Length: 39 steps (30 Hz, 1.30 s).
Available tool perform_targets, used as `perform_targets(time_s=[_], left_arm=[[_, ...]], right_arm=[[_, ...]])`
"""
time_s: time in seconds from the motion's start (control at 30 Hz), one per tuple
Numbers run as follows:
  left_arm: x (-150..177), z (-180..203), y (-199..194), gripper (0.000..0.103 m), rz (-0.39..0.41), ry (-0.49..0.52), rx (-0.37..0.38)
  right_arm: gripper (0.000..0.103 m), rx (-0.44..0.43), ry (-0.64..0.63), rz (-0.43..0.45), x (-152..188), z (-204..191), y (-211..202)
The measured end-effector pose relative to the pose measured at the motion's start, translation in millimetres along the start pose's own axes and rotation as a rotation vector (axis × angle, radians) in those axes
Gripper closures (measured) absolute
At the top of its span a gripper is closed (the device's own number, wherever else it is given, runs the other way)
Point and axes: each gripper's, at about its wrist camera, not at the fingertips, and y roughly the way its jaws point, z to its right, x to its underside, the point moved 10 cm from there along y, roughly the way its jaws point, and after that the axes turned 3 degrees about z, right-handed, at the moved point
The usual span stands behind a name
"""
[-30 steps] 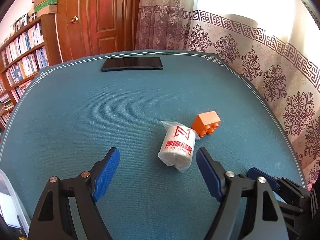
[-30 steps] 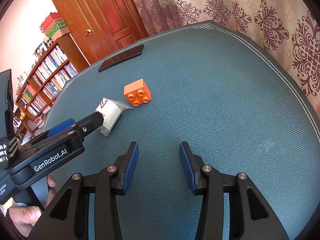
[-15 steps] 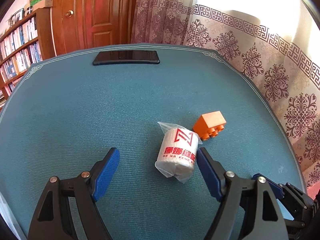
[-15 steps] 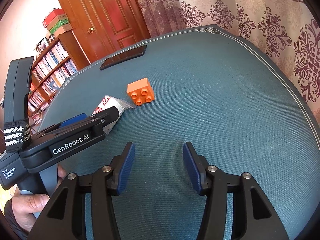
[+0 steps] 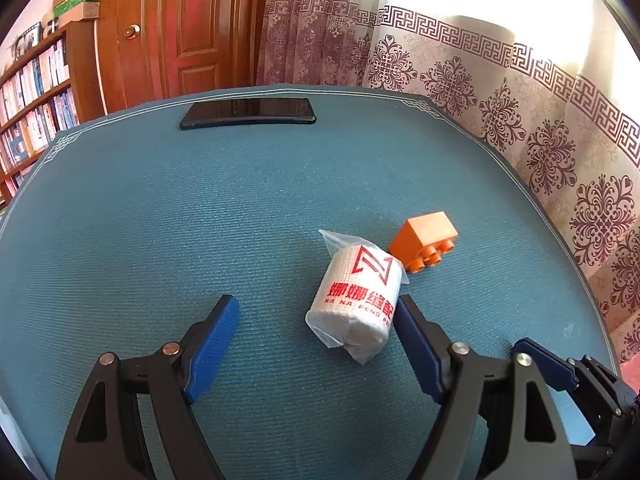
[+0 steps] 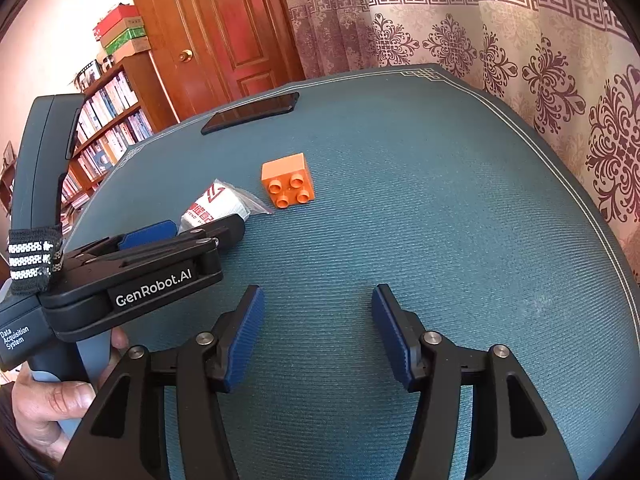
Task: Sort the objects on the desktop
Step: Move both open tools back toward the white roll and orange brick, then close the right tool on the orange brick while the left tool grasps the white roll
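Observation:
A white roll in clear plastic with red print [image 5: 356, 300] lies on the blue-green tablecloth [image 5: 200, 220], just inside the right finger of my open left gripper [image 5: 316, 322]. An orange toy brick [image 5: 426, 246] lies on its side right behind the roll. In the right wrist view the same roll [image 6: 216, 208] is partly hidden by the left gripper [image 6: 192, 232], and the brick [image 6: 288, 186] lies beside it, studs facing the camera. My right gripper [image 6: 318, 320] stands open over bare cloth, nothing between its fingers.
A black phone [image 5: 248, 114] lies flat at the far edge of the table. Patterned curtains [image 5: 540, 120] hang along the right, a wooden door [image 5: 188, 28] and a bookshelf [image 5: 32, 88] stand behind. A hand [image 6: 44, 404] holds the left gripper's handle.
The left gripper has crept forward toward the roll, which now sits closer between its fingers. The right gripper has opened wider and drawn slightly nearer to the brick.

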Motion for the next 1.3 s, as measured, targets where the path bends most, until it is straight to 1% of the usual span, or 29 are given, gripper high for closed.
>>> perform_targets(time_s=[0.1,0.17,0.2,0.27,0.4,0.5,0.57,0.67,0.87,0.97,1.1,1.17,1.2,1.27,1.3], left_arm=[[0,-3,-3,0.024,0.012,0.001,-0.017],[1,-7,-5,0.03,0.017,-0.006,-0.03],[1,-8,-6,0.032,0.02,-0.01,-0.036],[1,-12,-9,0.04,0.029,-0.02,-0.05],[-3,-22,-15,0.043,0.055,-0.047,-0.074],[-5,-31,-19,0.049,0.069,-0.076,-0.085],[-6,-36,-19,0.053,0.07,-0.1,-0.084],[-5,-41,-18,0.055,0.062,-0.123,-0.083],[-1,-48,-13,0.055,0.042,-0.171,-0.061],[-2,-52,-14,0.055,0.047,-0.201,-0.049],[-5,-52,-19,0.053,0.061,-0.213,-0.037],[-6,-50,-21,0.037,0.071,-0.223,-0.016],[-7,-51,-22,0.034,0.079,-0.23,-0.015],[-10,-53,-26,0.021,0.099,-0.245,-0.003],[-12,-53,-28,0.021,0.109,-0.254,0.01]], right_arm=[[0.043,0.01,-0.009,-0.001,0,-1,0],[0.043,0.02,-0.017,-0.003,0,-1,1],[0.043,0.024,-0.021,-0.004,0,-1,1],[0.043,0.033,-0.027,-0.008,0,-2,2],[0.043,0.045,-0.035,-0.019,-3,-2,5],[0.043,0.044,-0.034,-0.03,-8,-3,9],[0.043,0.035,-0.026,-0.035,-12,-5,13],[0.043,0.033,-0.024,-0.024,-23,-8,18],[0.043,0.033,-0.044,0.007,-44,-19,26],[0.043,0.033,-0.058,0.022,-54,-24,31],[0.043,0.03,-0.08,0.036,-66,-30,41],[0.043,0.034,-0.083,0.032,-69,-31,48],[0.043,0.04,-0.08,0.029,-69,-29,52],[0.044,0.044,-0.073,0.025,-69,-27,56],[0.045,0.042,-0.072,0.019,-69,-26,59]])
